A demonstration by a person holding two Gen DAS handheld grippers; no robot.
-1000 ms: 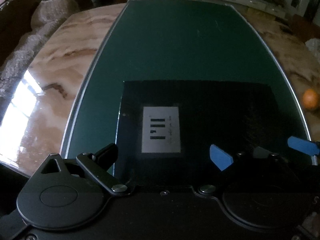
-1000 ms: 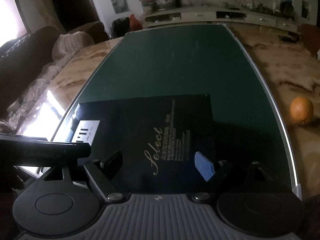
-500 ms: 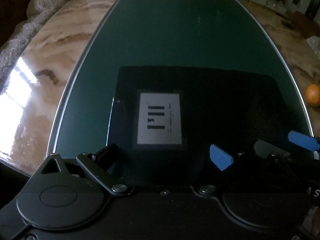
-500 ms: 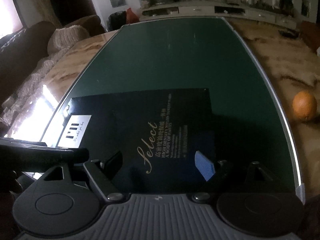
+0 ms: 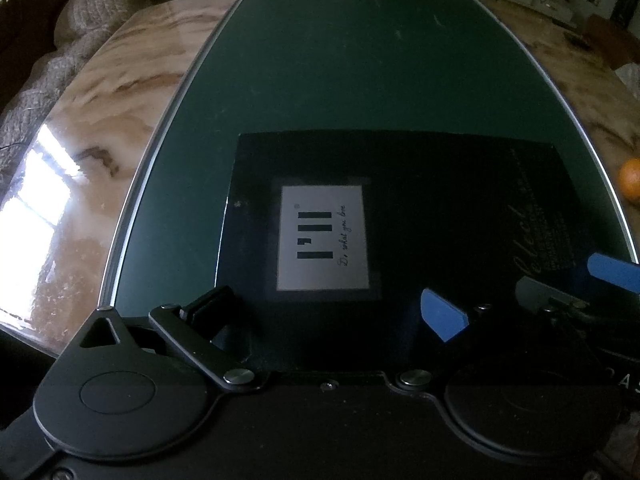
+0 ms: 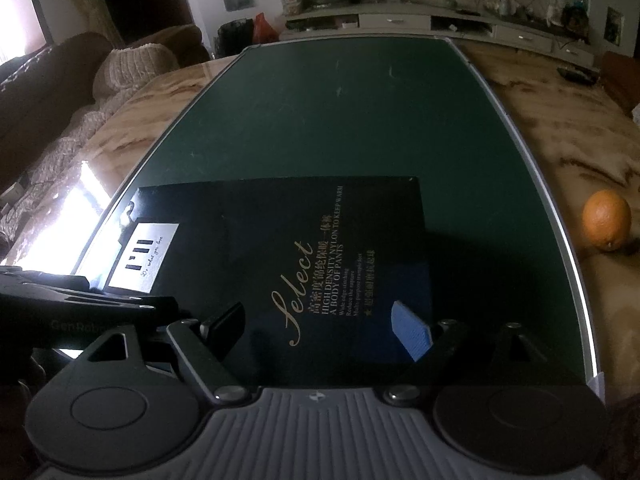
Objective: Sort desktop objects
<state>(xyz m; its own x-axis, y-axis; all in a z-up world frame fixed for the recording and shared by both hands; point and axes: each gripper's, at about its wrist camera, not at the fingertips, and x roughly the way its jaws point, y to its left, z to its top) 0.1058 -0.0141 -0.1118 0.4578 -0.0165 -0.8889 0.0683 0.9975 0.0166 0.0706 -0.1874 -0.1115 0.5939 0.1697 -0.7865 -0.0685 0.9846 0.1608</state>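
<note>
A flat black box [image 5: 440,200] with a white label [image 5: 322,236] and gold "Select" lettering [image 6: 296,292] lies on the near part of a dark green mat [image 5: 360,60]. My left gripper [image 5: 326,310] hangs open over the box's near left part, just below the label. Over the box's near right part my right gripper [image 6: 320,328] stands open, its blue pad [image 6: 412,336] above the lid. Neither gripper has anything pinched between its pads. The left gripper's black body [image 6: 80,300] shows at the left of the right wrist view.
The green mat [image 6: 340,112] covers the middle of a glossy marble table [image 6: 580,120]. An orange [image 6: 606,220] sits on the marble just right of the mat's metal edge. A sofa with cushions [image 6: 60,92] runs along the left side, and a low cabinet stands beyond the far end.
Both views drift only slightly. The black box stays where it was on the mat, and both grippers remain open above its near edge.
</note>
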